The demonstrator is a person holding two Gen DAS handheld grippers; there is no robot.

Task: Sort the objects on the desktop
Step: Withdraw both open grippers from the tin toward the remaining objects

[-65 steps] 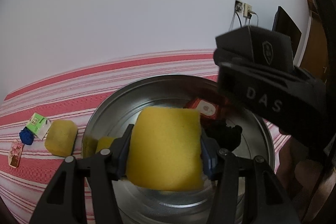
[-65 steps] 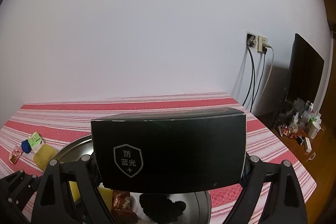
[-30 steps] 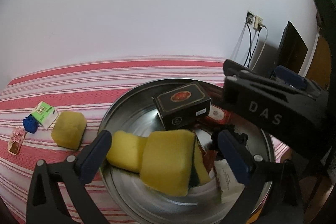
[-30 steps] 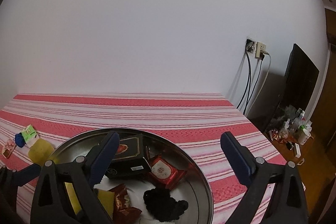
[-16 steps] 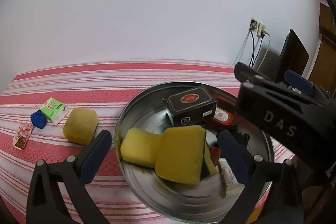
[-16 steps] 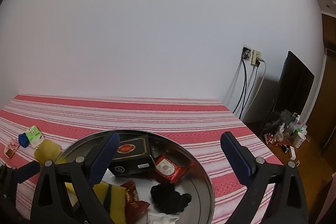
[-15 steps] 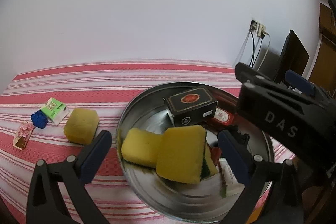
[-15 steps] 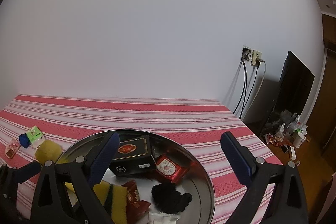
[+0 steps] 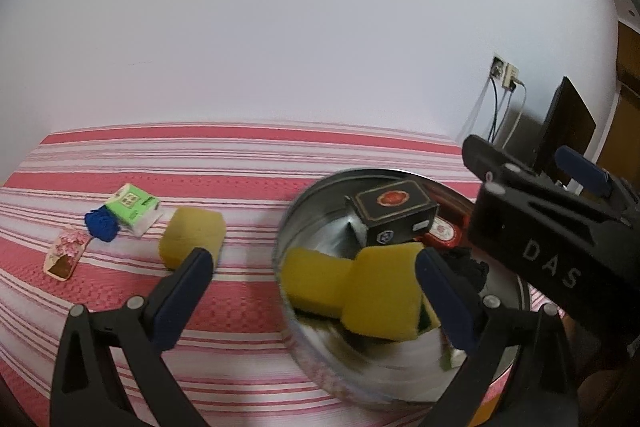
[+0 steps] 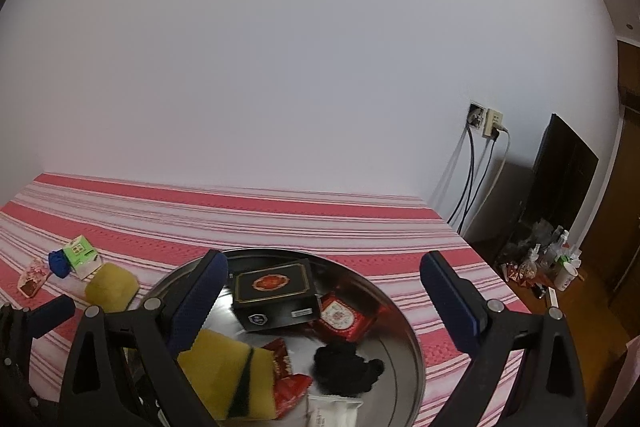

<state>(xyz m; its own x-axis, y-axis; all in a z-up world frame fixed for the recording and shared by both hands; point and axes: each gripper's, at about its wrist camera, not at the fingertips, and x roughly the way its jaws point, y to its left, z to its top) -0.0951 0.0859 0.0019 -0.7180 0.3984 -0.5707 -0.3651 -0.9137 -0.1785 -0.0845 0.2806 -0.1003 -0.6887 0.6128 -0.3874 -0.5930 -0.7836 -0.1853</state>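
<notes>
Left wrist view shows the striped bench [image 9: 248, 163] carrying a round metal basin [image 9: 288, 239], and the left gripper [image 9: 308, 275] hangs spread and empty over the basin's left rim, while the right gripper [image 10: 324, 291], also spread and empty, hovers over the basin's middle. Inside the basin lie two yellow sponges [image 9: 380, 291], a black box [image 9: 394, 215] behind them, a red packet [image 10: 344, 315] and a black clump [image 10: 344, 363]. Left of the basin sit a third sponge [image 9: 190, 239], a green carton [image 9: 132, 203], a blue clump [image 9: 100, 225] and a pink packet [image 9: 66, 253].
</notes>
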